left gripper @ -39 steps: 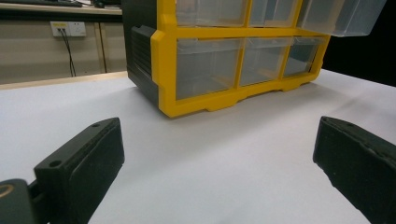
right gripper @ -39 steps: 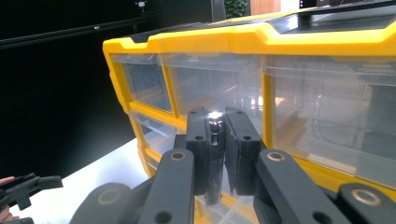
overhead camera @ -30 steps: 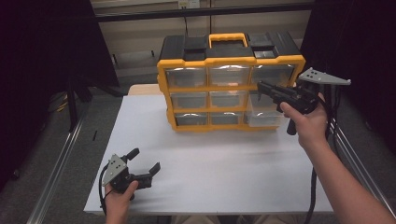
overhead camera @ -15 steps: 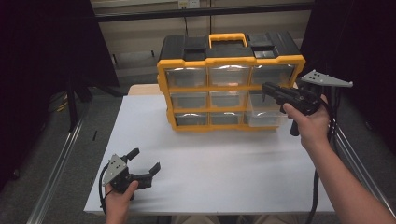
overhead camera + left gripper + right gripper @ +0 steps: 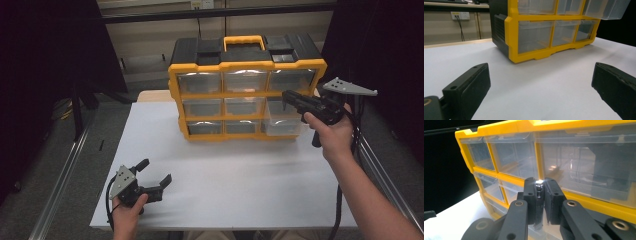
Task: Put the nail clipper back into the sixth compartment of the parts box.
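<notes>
One clear plastic drawer (image 5: 283, 116) now stands pulled out of the yellow organiser (image 5: 245, 85) near the desk's far edge, right gripper (image 5: 289, 98) jaws clamped on its front lip, left gripper (image 5: 154, 173) jaws wide, empty.

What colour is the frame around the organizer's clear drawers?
Yellow frame, with a black top; clearest in the high view.

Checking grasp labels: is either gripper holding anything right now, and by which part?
The right gripper is shut on the front lip of the middle-right clear drawer of the yellow organizer, which stands partly out. The left gripper is open, holding nothing.
</notes>
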Action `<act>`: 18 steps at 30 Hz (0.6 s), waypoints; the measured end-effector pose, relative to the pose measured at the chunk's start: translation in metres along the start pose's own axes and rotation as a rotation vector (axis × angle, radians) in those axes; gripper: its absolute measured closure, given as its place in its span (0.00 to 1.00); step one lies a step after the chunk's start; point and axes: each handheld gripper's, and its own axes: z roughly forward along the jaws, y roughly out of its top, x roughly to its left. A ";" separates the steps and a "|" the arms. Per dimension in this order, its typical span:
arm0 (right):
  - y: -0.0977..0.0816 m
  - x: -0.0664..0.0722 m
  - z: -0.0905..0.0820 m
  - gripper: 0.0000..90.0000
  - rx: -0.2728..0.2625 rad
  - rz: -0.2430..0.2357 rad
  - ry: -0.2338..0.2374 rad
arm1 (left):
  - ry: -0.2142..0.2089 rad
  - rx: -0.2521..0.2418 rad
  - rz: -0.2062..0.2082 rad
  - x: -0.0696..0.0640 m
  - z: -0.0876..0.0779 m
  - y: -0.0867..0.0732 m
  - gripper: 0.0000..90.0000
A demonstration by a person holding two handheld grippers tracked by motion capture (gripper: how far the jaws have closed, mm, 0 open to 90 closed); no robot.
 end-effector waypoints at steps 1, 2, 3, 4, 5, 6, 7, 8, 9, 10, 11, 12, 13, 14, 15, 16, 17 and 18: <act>0.000 0.000 0.000 0.91 0.000 0.001 -0.003 | -0.001 -0.002 -0.001 0.000 0.000 0.000 0.02; -0.001 -0.001 -0.001 0.91 0.001 0.002 -0.005 | -0.002 -0.002 -0.001 0.000 0.000 0.000 0.02; -0.002 -0.001 -0.001 0.91 0.000 0.002 -0.005 | -0.001 -0.001 0.001 0.000 0.000 0.000 0.02; -0.003 -0.002 -0.001 0.91 0.000 0.003 -0.008 | -0.002 -0.001 0.000 0.000 0.000 0.000 0.02; -0.004 -0.002 -0.001 0.91 0.002 0.002 -0.008 | -0.001 -0.001 0.000 0.000 0.000 0.000 0.02; -0.005 -0.003 -0.002 0.91 0.001 0.006 -0.010 | 0.000 0.000 0.000 0.000 0.000 0.000 0.02; -0.006 -0.004 -0.002 0.91 0.001 0.005 -0.012 | 0.000 0.000 0.000 0.000 0.000 0.000 0.02; -0.006 -0.004 -0.002 0.91 0.001 0.003 -0.014 | 0.001 0.002 0.001 0.000 0.000 0.000 0.02; -0.007 -0.005 -0.002 0.91 0.000 0.005 -0.015 | 0.001 0.001 0.000 0.000 0.000 0.000 0.02; -0.008 -0.005 -0.002 0.91 0.000 0.007 -0.015 | 0.001 0.002 0.000 0.000 0.000 0.000 0.02; -0.008 -0.006 -0.002 0.91 0.001 0.006 -0.016 | 0.002 0.003 0.001 0.000 0.000 0.000 0.02; -0.008 -0.006 -0.003 0.91 0.003 0.006 -0.017 | 0.002 0.003 0.000 0.000 0.000 0.000 0.02; -0.009 -0.006 -0.003 0.91 0.004 0.004 -0.018 | 0.005 0.004 0.005 0.000 0.000 0.000 0.02; -0.009 -0.007 -0.003 0.91 0.007 0.004 -0.019 | 0.002 0.003 0.000 0.000 0.000 0.000 0.02; -0.009 -0.007 -0.003 0.91 0.007 0.005 -0.019 | 0.002 0.002 -0.001 0.000 0.000 0.000 0.02; -0.009 -0.006 -0.003 0.91 0.007 0.005 -0.021 | 0.002 0.001 -0.001 0.000 0.000 0.000 0.02; -0.010 -0.006 -0.003 0.91 0.009 0.004 -0.023 | 0.001 -0.001 0.000 0.000 0.000 0.000 0.02; -0.010 -0.006 -0.003 0.90 0.009 0.002 -0.024 | 0.006 0.000 0.001 -0.001 0.000 0.000 0.02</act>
